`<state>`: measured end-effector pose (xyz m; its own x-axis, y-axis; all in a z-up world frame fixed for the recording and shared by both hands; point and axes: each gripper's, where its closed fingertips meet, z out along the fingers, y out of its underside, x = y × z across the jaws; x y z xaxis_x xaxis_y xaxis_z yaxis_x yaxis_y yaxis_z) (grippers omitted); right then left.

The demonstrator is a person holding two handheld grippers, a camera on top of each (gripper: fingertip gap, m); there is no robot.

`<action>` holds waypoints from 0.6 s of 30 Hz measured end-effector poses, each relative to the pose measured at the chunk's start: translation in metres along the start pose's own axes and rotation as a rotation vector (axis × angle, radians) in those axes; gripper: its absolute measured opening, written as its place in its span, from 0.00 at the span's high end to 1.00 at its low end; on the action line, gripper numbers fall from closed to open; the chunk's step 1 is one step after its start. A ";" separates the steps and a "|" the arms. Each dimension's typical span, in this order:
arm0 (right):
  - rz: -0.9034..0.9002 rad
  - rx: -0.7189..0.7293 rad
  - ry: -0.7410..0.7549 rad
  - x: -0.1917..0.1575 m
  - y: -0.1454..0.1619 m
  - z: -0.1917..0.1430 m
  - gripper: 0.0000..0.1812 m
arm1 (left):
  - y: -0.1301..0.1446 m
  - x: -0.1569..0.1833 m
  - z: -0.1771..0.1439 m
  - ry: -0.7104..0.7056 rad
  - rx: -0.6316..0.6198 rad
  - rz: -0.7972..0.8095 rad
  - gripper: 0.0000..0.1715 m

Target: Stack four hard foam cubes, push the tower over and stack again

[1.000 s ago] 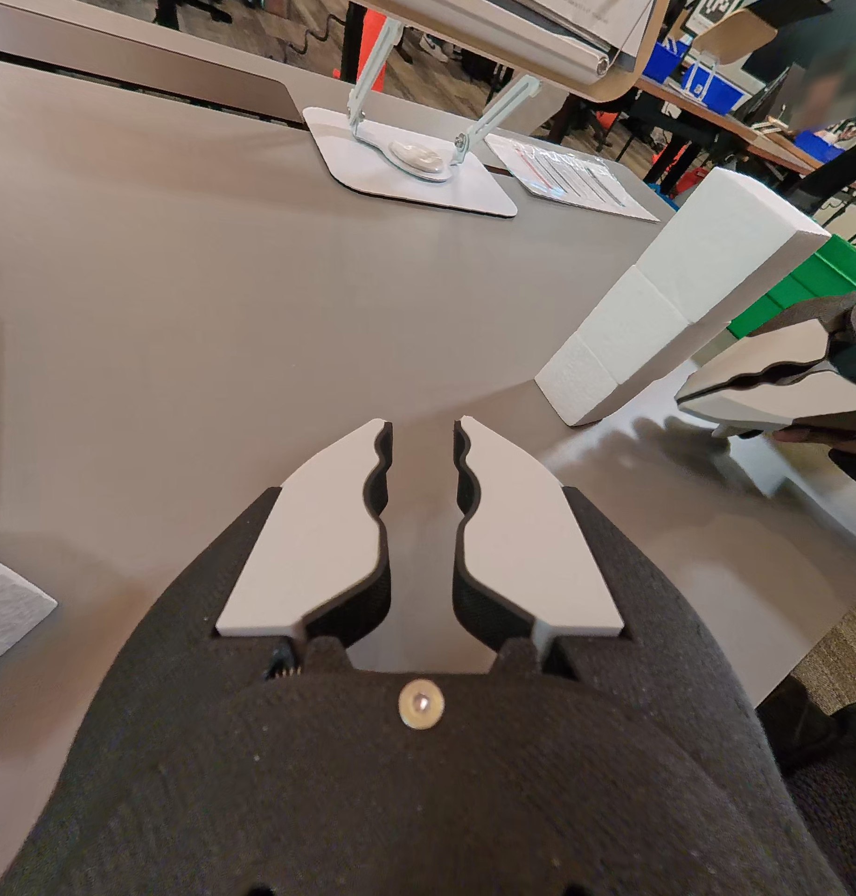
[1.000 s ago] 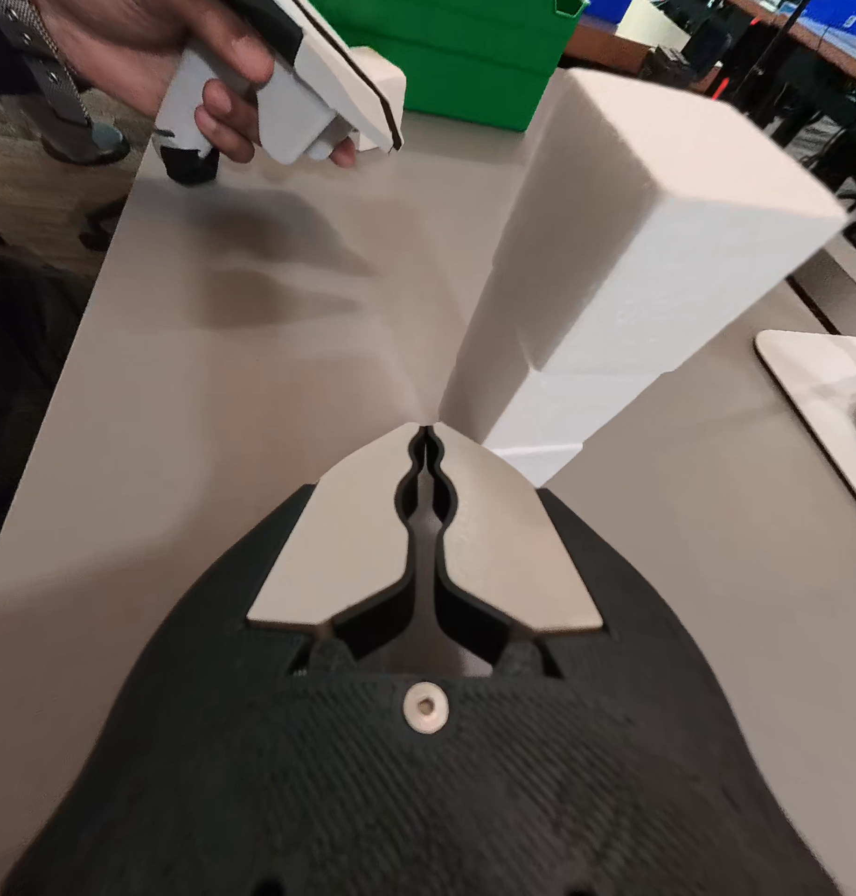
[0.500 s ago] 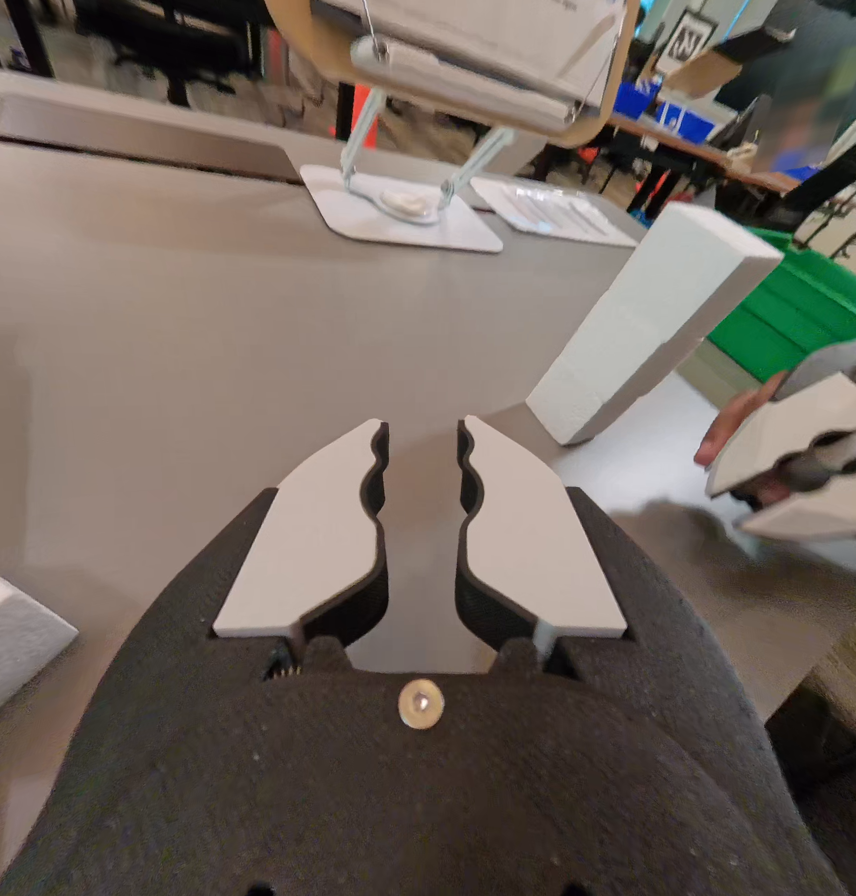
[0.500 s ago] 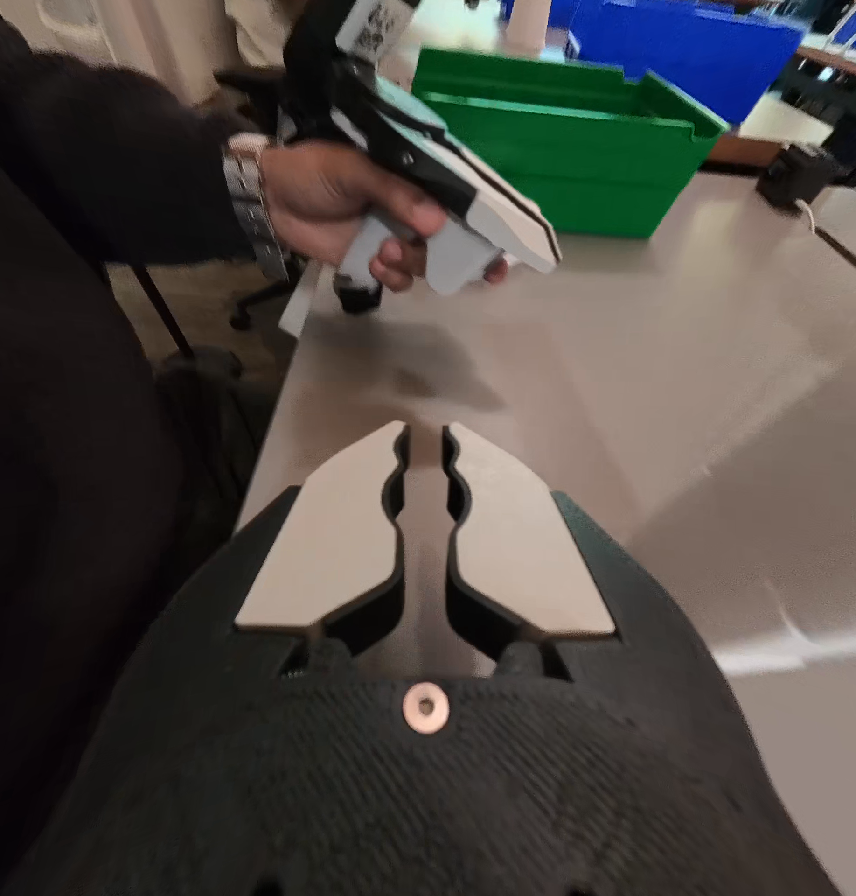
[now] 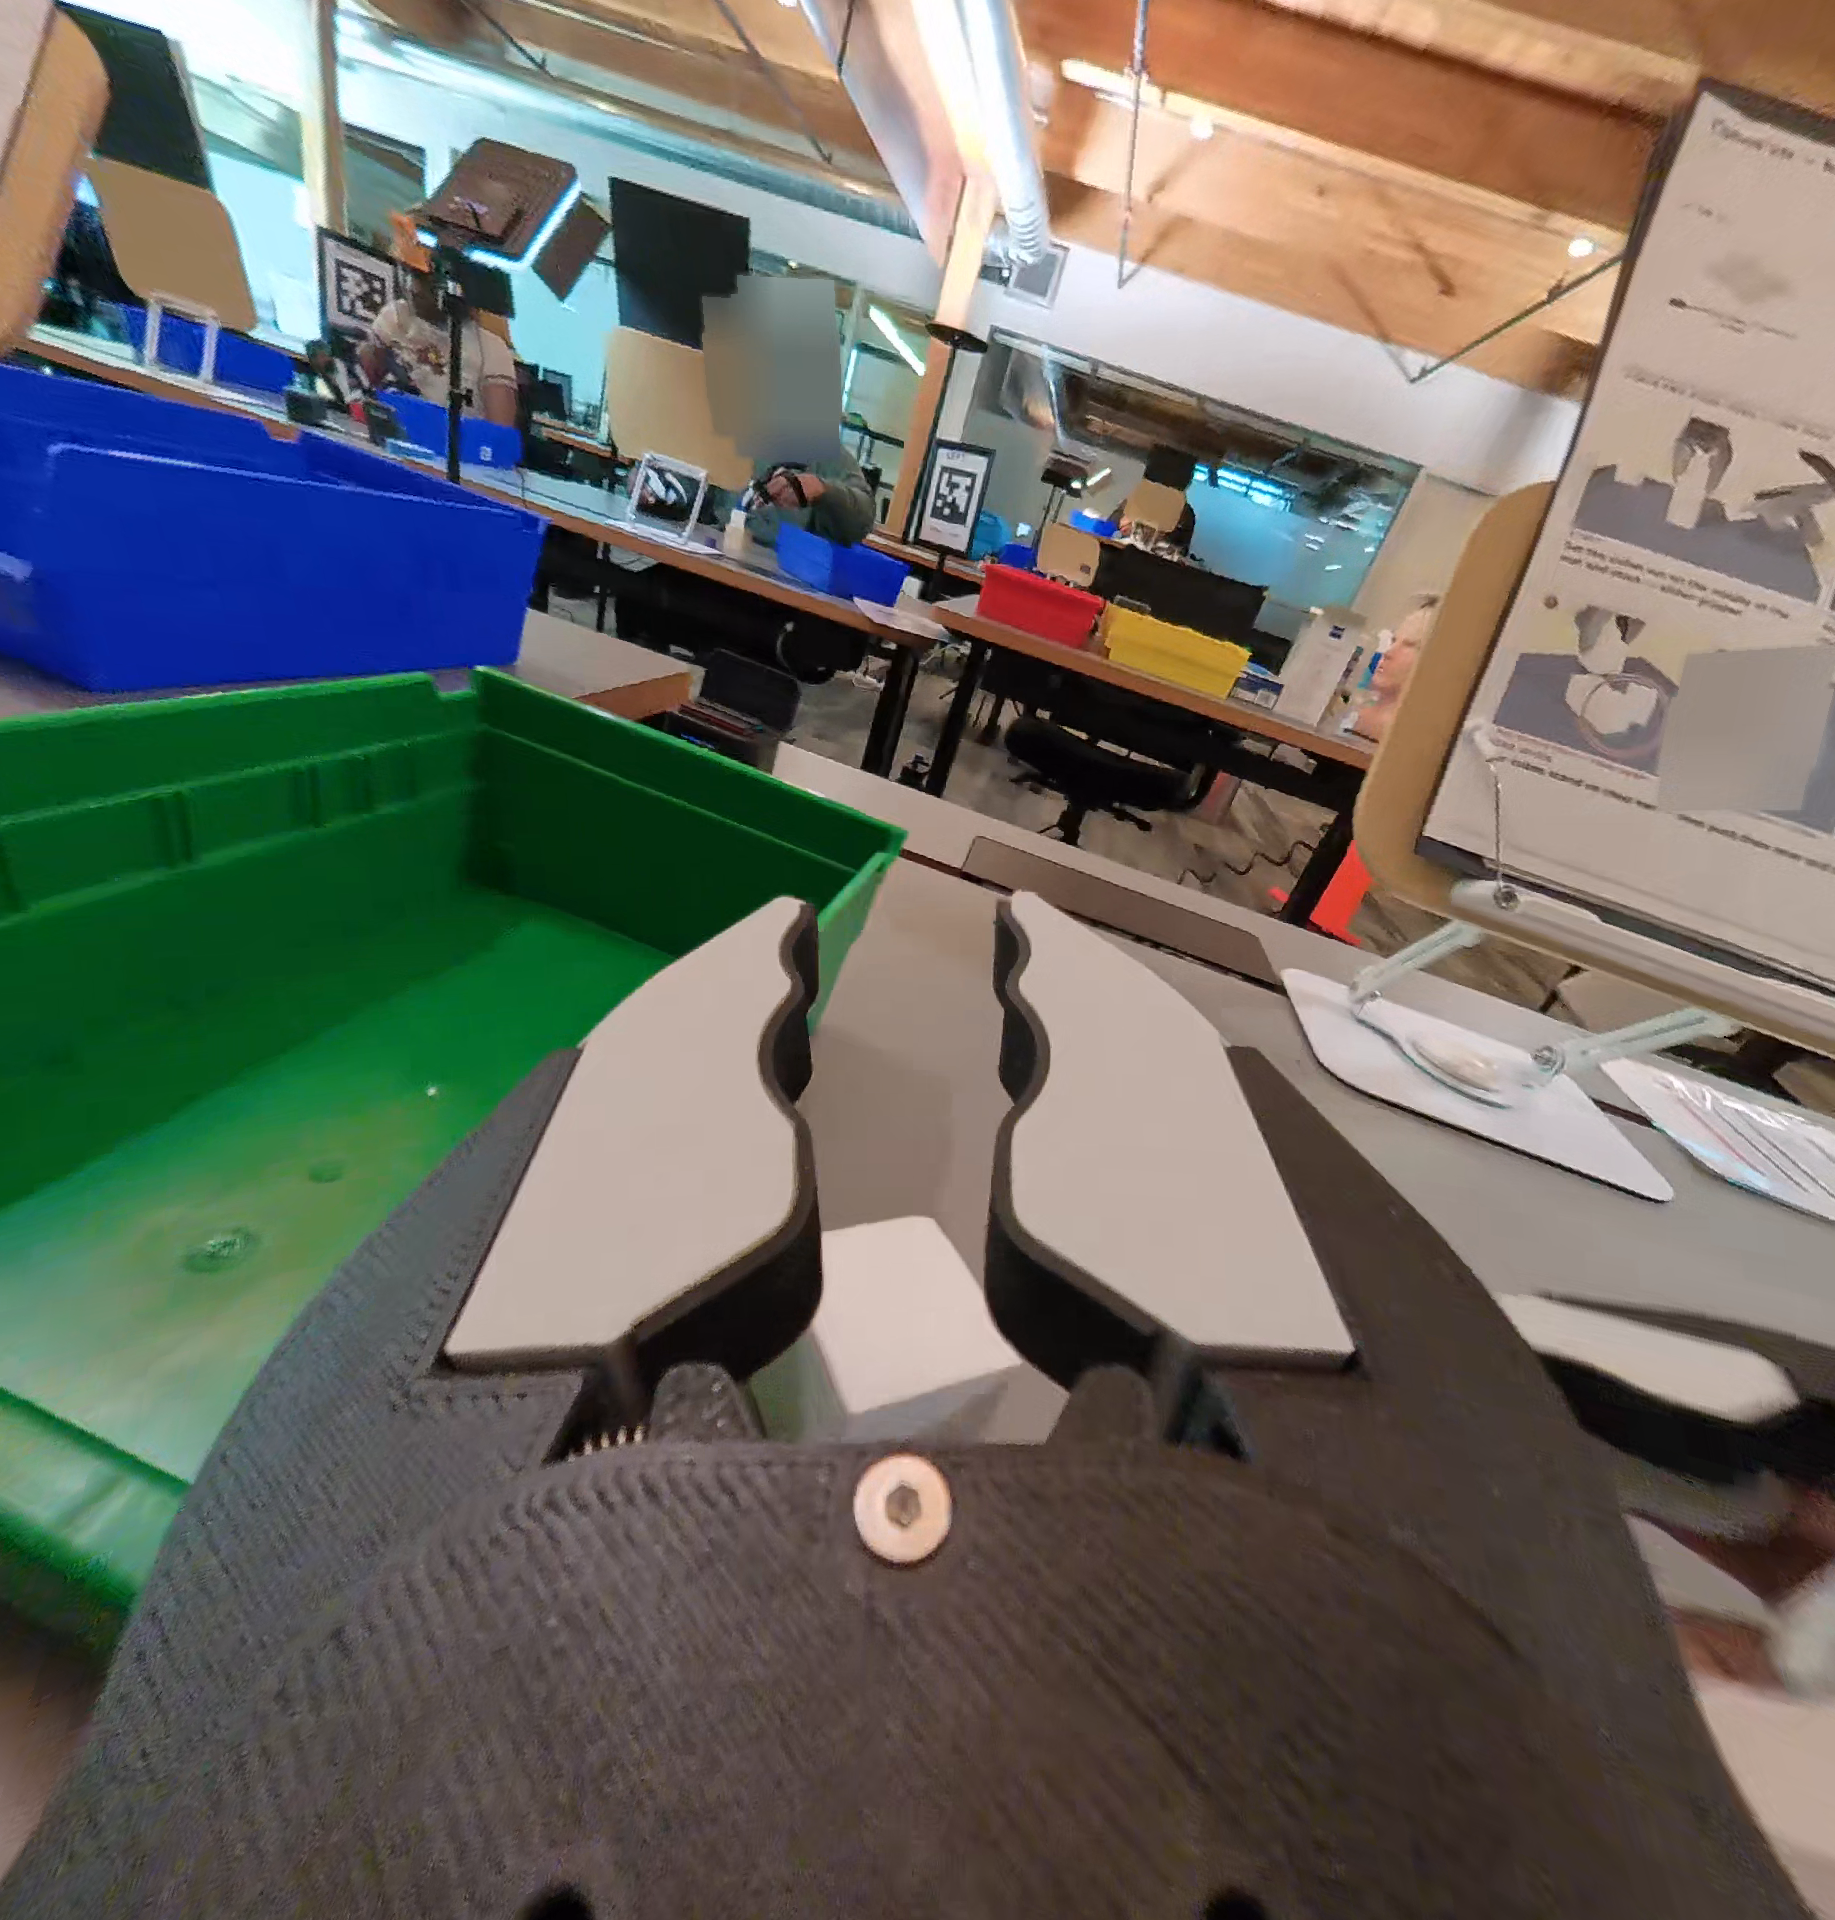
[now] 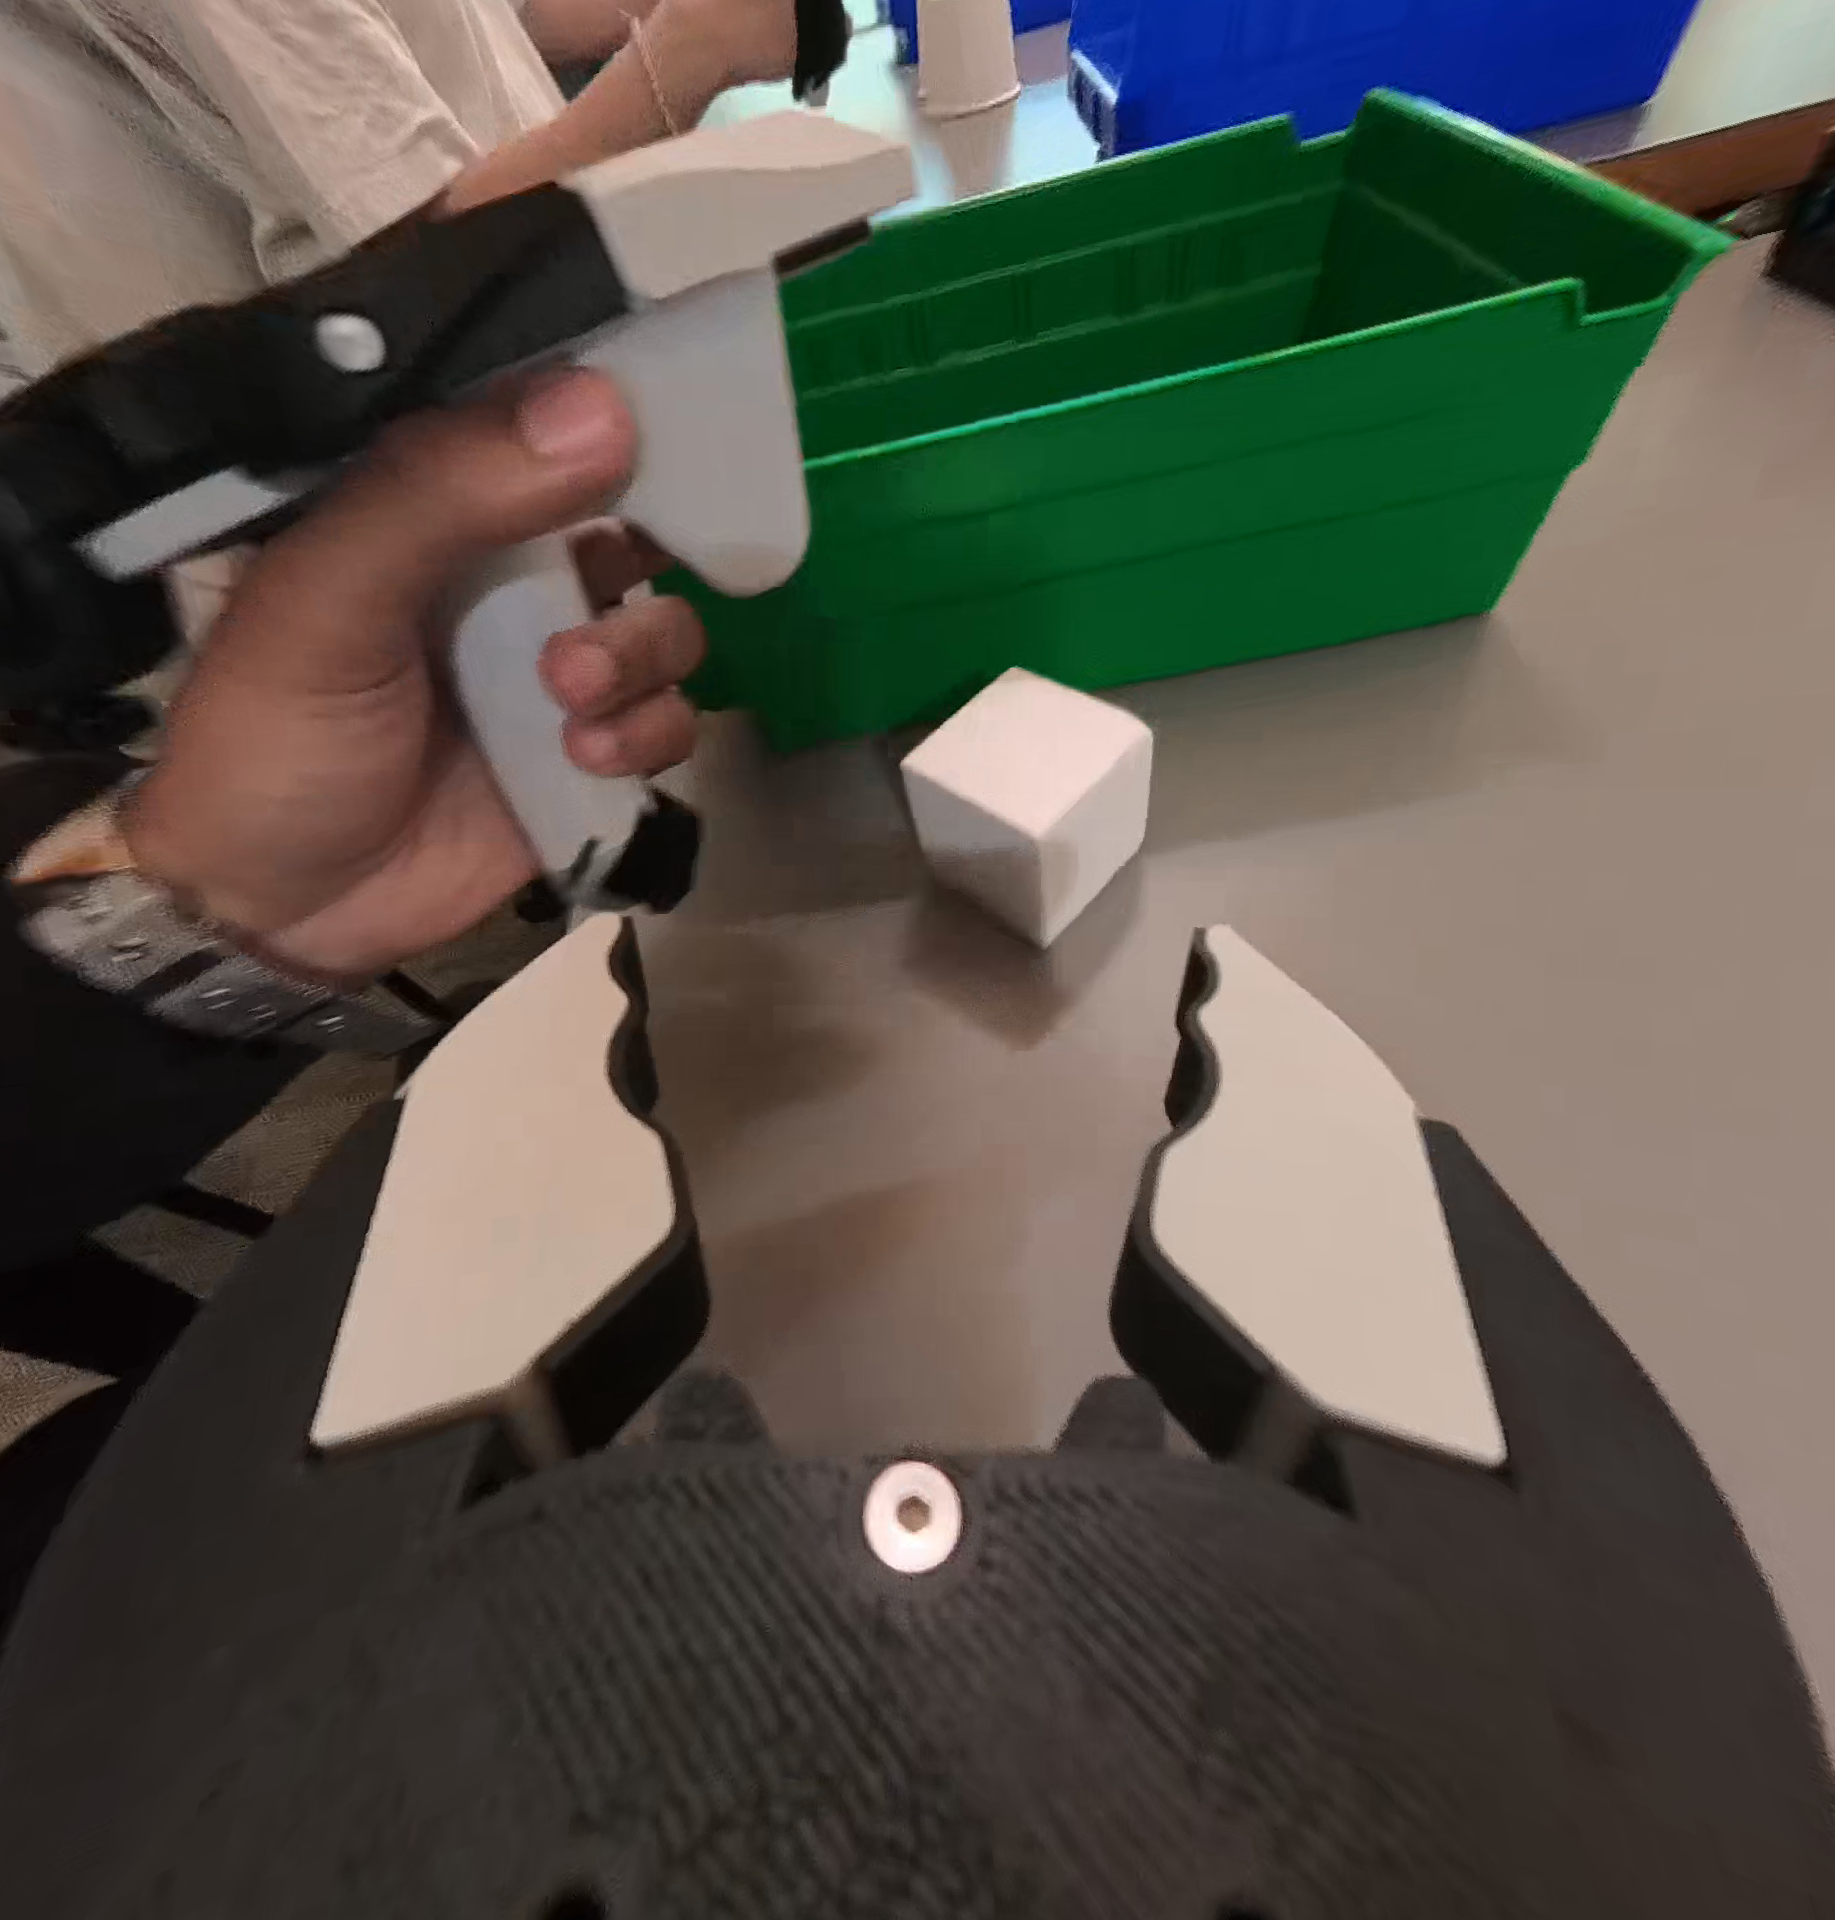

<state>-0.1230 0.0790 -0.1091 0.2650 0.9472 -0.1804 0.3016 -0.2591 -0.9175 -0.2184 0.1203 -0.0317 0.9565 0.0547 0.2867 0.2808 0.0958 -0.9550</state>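
A white foam cube (image 6: 1027,800) sits on the grey table just in front of an empty green bin (image 6: 1204,468). My right gripper (image 6: 913,945) is wide open and empty, low over the table, a short way short of the cube. My left gripper (image 5: 905,925) is open and empty, held above the table next to the bin (image 5: 269,935). The cube (image 5: 913,1320) shows below it, between the finger bases. In the right wrist view a hand (image 6: 373,675) holds the left gripper (image 6: 747,197) up and left of the cube. The right gripper (image 5: 1661,1371) shows at the left wrist view's lower right.
Blue bins (image 5: 217,561) stand behind the green bin. A document stand on a white base (image 5: 1464,1091) and a clear plastic sheet (image 5: 1765,1143) lie to the right. The table edge (image 6: 414,1060) runs at the left by a person's dark sleeve. People sit at far tables. Across from one pair of fingers to the other is roughly 15 cm.
Both grippers have swung away from the tall foam stack toward the green bin and the cube. My right gripper went from shut to wide open. My left gripper tilted upward.
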 end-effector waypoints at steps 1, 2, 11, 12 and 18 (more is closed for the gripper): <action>-0.019 -0.028 0.003 0.009 -0.002 0.013 0.45 | 0.000 0.001 -0.001 0.034 -0.011 -0.010 0.88; -0.045 -0.055 0.015 0.020 -0.003 0.026 0.46 | 0.001 0.008 -0.002 0.100 -0.029 -0.028 0.93; -0.308 -0.244 -0.200 0.033 0.013 0.090 0.48 | 0.015 0.020 0.000 0.171 -0.082 -0.008 0.93; -0.351 -0.252 -0.223 0.031 0.014 0.092 0.51 | 0.015 0.021 0.000 0.173 -0.076 0.007 0.93; -0.450 -0.259 -0.227 0.028 0.019 0.090 0.67 | 0.005 0.026 -0.003 0.165 -0.006 0.094 0.92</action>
<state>-0.1926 0.1178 -0.1633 -0.1369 0.9844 0.1105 0.5616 0.1690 -0.8100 -0.1922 0.1190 -0.0295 0.9784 -0.1005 0.1804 0.1897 0.0921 -0.9775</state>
